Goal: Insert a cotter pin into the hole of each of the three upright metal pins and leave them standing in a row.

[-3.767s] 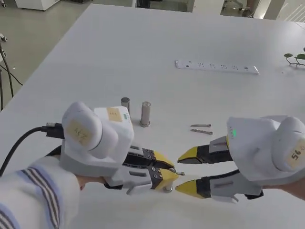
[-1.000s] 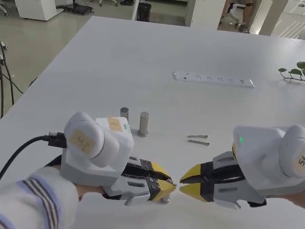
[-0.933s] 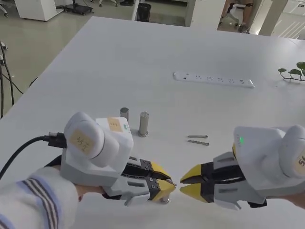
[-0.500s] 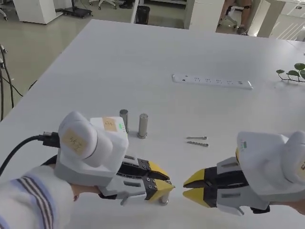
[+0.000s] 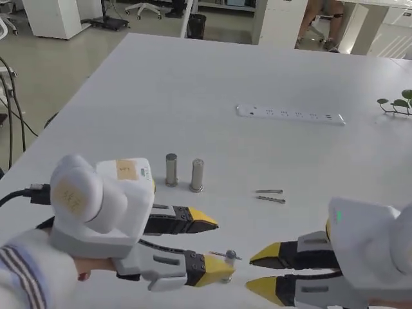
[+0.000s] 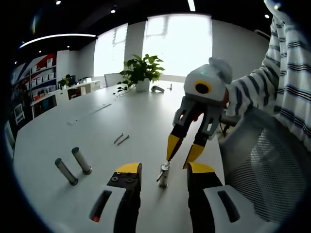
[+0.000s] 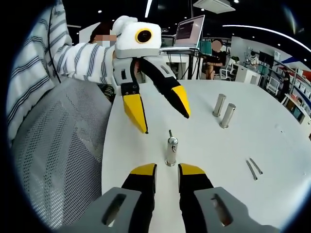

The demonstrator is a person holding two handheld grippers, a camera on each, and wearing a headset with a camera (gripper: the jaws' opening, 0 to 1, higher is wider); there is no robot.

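Both gaping open, the left gripper (image 7: 165, 124) and right gripper (image 5: 251, 273) flank the near metal pin (image 7: 171, 150), a cotter pin (image 5: 219, 255) seemingly through its head.

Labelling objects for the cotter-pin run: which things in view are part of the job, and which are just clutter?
Job:
- near metal pin, cotter pin apparently already through it
- far-left metal pin, bare
- middle metal pin, bare
- two loose cotter pins
- left gripper and right gripper, both open

Lying about:
- power strip
- plant
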